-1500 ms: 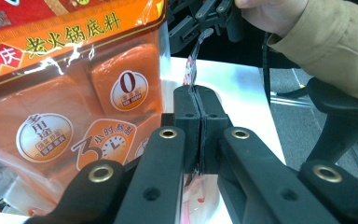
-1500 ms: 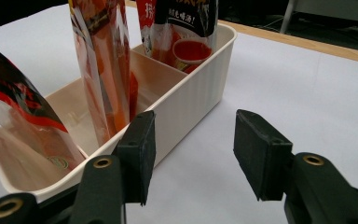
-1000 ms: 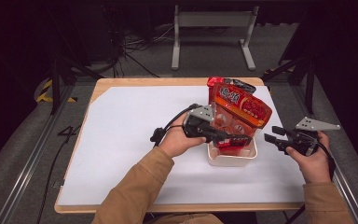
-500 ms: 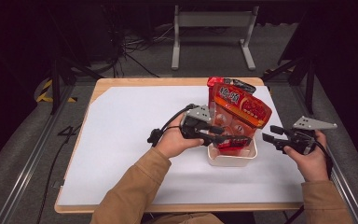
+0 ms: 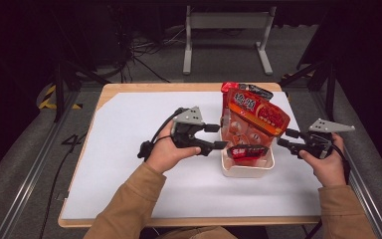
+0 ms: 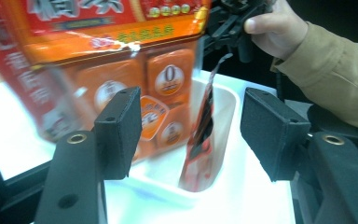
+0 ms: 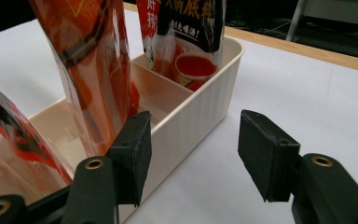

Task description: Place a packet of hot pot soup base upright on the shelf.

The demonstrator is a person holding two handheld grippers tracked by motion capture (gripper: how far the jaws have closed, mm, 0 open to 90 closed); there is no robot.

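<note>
Glossy foil pouches in ribbed plastic tub

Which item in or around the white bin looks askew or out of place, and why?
The large orange snack bag looks askew: it leans out over the white bin rather than sitting inside, while the small red packet stands in the front compartment. Nothing looks spilled or torn.

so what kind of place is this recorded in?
Most likely a lab or data-collection rig, not a home. A wooden table covered with a white sheet sits in a metal frame, with cables on grey carpet and a dark surround.
</note>
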